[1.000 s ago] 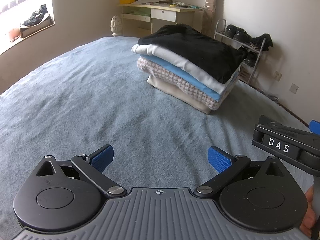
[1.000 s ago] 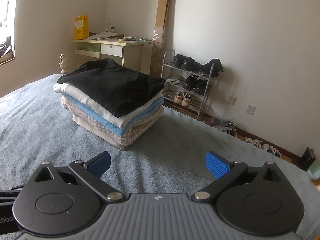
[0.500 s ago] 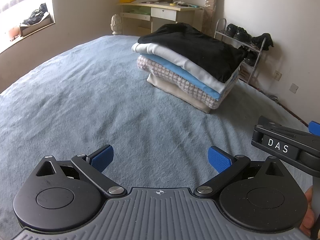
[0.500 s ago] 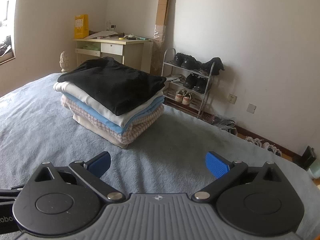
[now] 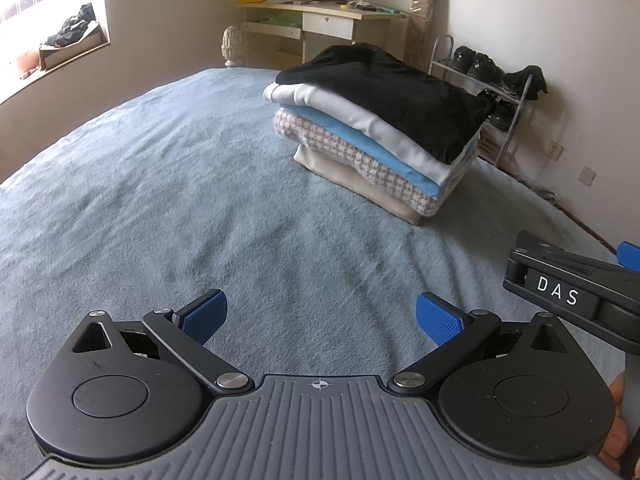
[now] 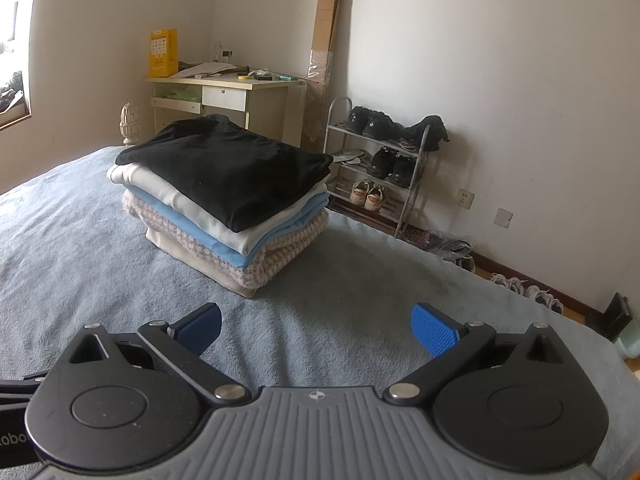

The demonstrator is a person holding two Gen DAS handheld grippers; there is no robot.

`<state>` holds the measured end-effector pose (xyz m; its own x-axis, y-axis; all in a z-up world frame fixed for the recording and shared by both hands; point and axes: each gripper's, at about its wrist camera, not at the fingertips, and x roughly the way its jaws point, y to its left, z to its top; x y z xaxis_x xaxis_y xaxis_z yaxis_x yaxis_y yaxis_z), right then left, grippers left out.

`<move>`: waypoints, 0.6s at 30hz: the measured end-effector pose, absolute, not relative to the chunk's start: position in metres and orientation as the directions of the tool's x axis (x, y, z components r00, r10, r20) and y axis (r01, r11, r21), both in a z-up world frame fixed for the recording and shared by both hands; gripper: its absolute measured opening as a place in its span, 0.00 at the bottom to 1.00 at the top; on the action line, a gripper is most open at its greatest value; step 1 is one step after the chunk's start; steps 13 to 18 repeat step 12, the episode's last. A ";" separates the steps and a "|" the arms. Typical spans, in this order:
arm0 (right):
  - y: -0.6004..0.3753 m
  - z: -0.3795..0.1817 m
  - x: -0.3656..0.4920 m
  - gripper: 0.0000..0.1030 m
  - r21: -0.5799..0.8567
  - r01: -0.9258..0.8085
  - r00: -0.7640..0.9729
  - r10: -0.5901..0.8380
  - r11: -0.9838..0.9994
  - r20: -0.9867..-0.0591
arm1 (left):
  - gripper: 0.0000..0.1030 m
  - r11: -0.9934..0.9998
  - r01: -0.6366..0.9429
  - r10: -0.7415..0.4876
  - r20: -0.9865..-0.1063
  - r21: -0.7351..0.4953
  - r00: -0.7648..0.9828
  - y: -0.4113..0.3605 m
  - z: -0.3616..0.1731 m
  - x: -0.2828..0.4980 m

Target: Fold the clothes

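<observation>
Tool left [image 5: 320, 316] was seen, in the left wrist view, held low over the blue-grey bed cover [image 5: 168, 208], its blue pads [image 5: 438, 324] spread wide with nothing between them. A stack of folded clothes [image 5: 380, 136] lay on the bed ahead and to the right, well apart from the pads: a black garment [image 5: 392, 96] on top, then white, light-blue and checked layers, and a cream piece at the bottom. Part of the other tool was seen at the right edge. No unfolded garment was found in this view.

In the right wrist view, the right tool [image 6: 316, 330] was likewise seen spread and empty above the cover, with the stack [image 6: 228, 204] ahead and slightly left, near but not touched. A shoe rack [image 6: 380, 168] and a table [image 6: 228, 92] stood beyond the bed.

Every garment in view was judged to be already folded, so the step in hand appeared to be a tidying of the pile or a search for another item. If the stack was to be squared, it was best pressed from both sides at once, low down, so that the upper layers were not slid off.
</observation>
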<state>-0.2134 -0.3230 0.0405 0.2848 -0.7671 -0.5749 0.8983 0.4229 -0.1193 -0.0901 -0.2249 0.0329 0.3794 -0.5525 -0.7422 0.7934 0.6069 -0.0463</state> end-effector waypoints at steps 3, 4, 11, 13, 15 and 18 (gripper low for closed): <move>-0.323 0.041 -0.213 1.00 -0.119 0.898 0.285 -0.767 0.423 -0.574 | 0.99 0.606 0.794 -0.552 -0.742 -0.045 0.380 -0.225 0.033 -0.090; -0.323 0.041 -0.213 1.00 -0.119 0.898 0.285 -0.767 0.423 -0.574 | 0.99 0.606 0.794 -0.552 -0.742 -0.045 0.379 -0.225 0.033 -0.090; -0.322 0.041 -0.215 1.00 -0.118 0.899 0.285 -0.767 0.422 -0.575 | 0.99 0.606 0.794 -0.552 -0.743 -0.045 0.379 -0.225 0.033 -0.091; -0.322 0.041 -0.215 1.00 -0.118 0.899 0.284 -0.767 0.422 -0.575 | 0.99 0.606 0.794 -0.551 -0.743 -0.044 0.379 -0.225 0.033 -0.091; -0.322 0.041 -0.215 1.00 -0.118 0.899 0.284 -0.767 0.422 -0.575 | 0.99 0.606 0.794 -0.551 -0.743 -0.044 0.379 -0.225 0.033 -0.091; -0.322 0.041 -0.215 1.00 -0.118 0.899 0.284 -0.767 0.422 -0.575 | 0.99 0.606 0.794 -0.551 -0.743 -0.044 0.379 -0.225 0.033 -0.091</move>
